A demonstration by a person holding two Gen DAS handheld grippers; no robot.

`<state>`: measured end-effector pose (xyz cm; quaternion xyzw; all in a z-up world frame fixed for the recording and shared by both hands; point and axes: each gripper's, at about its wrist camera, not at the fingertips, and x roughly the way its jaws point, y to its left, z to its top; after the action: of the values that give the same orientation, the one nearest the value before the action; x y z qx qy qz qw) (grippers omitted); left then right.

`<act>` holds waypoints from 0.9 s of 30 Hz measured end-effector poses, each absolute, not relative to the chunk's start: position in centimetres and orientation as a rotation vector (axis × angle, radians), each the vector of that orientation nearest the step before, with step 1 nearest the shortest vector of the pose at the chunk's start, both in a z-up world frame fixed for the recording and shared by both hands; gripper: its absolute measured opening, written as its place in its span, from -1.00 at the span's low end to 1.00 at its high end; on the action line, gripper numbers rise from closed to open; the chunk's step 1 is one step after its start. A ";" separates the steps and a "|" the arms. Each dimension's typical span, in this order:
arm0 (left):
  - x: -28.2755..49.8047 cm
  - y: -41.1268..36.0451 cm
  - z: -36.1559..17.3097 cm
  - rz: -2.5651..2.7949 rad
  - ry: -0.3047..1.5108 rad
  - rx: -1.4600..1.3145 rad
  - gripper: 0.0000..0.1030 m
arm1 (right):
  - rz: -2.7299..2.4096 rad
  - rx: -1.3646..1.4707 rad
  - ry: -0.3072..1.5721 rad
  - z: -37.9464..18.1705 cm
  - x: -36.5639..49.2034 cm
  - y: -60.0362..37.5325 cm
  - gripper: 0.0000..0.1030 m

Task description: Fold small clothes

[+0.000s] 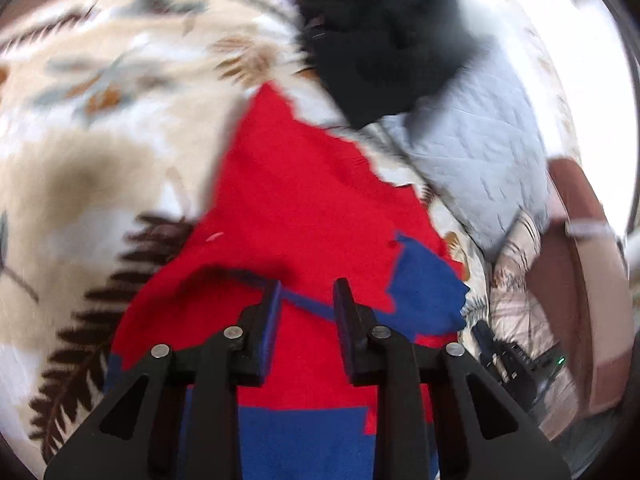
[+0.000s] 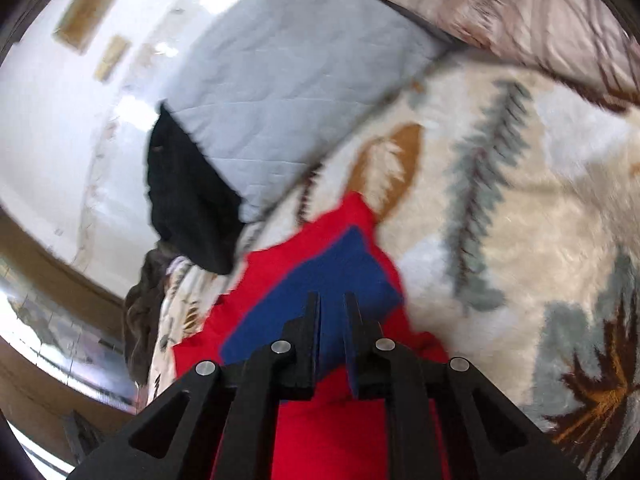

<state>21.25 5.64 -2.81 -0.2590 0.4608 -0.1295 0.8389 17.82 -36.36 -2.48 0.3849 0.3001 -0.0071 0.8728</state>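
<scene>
My left gripper (image 1: 306, 300) has jaws part-open over a fold of the red and blue garment (image 1: 296, 200); can't tell if pinched. Right gripper (image 2: 333, 312) likewise. Garment runs near-to-far on the blanket (image 1: 100, 140), narrowing toward the far black cloth (image 1: 380, 40).

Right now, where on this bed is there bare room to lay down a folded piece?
The leaf-print blanket lies bare left of the red-and-blue garment in the left view, and again on its far side in the right view. It is crowded toward the black cloth and grey quilt, which overlap.
</scene>
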 end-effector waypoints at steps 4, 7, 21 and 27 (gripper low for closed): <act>23.2 5.5 -3.3 -0.212 0.977 -0.439 -0.29 | 0.070 0.702 0.695 -3.0 20.0 -34.1 -0.74; 24.8 5.5 -5.9 -0.152 1.055 -0.386 -0.31 | 0.021 0.617 0.872 -6.3 21.5 -33.0 -0.81; 24.1 3.2 -5.6 -0.120 0.999 -0.220 0.08 | 0.151 0.483 0.835 -5.6 22.8 -26.6 -0.46; 23.9 2.7 -5.5 -0.116 0.993 -0.184 0.13 | 0.107 0.495 0.830 -3.7 20.4 -28.2 -0.46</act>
<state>23.93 2.67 -5.54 -0.0880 0.4755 -0.0554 0.8735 20.38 -28.19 -3.74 0.2380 0.3988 0.0512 0.8841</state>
